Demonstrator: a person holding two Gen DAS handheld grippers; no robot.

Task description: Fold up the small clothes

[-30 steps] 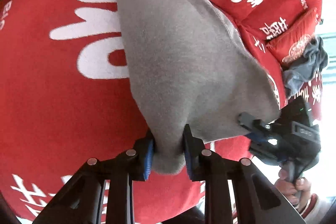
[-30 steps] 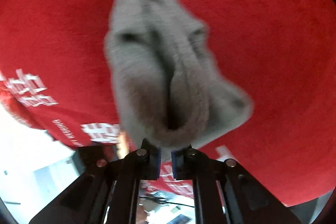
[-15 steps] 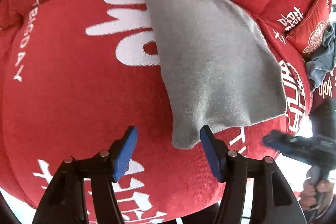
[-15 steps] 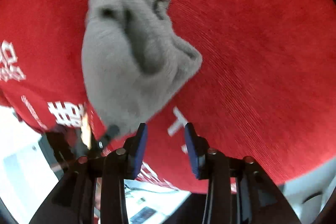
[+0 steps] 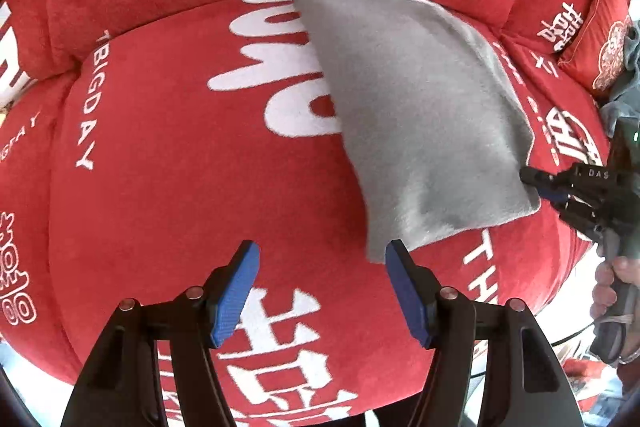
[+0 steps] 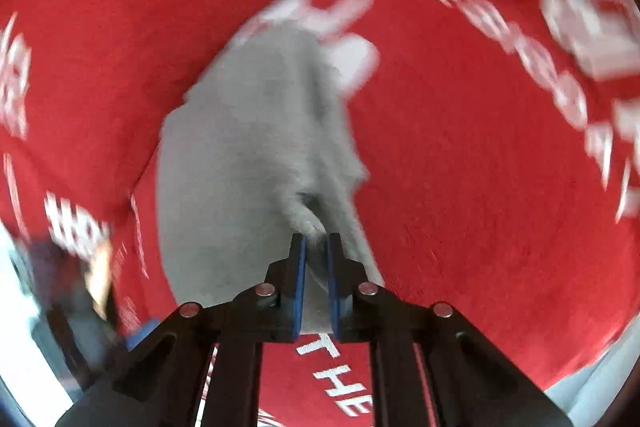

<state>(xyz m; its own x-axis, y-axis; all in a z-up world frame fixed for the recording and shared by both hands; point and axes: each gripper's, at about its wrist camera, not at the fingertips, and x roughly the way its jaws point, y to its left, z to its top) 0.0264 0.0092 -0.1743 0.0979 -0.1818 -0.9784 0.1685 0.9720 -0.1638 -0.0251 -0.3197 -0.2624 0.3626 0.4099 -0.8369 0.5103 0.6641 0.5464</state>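
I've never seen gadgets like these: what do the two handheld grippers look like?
Each is a black, angular frame with silver rivets and two flat fingers faced with ribbed blue pads: left gripper, right gripper. The right one, seen from the left camera, carries white lettering and a grey handle.

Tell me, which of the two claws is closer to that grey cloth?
Right. The right gripper is closing on a corner of the grey cloth, fabric between its pads. The left gripper is opening just beside the cloth's near corner, not gripping it.
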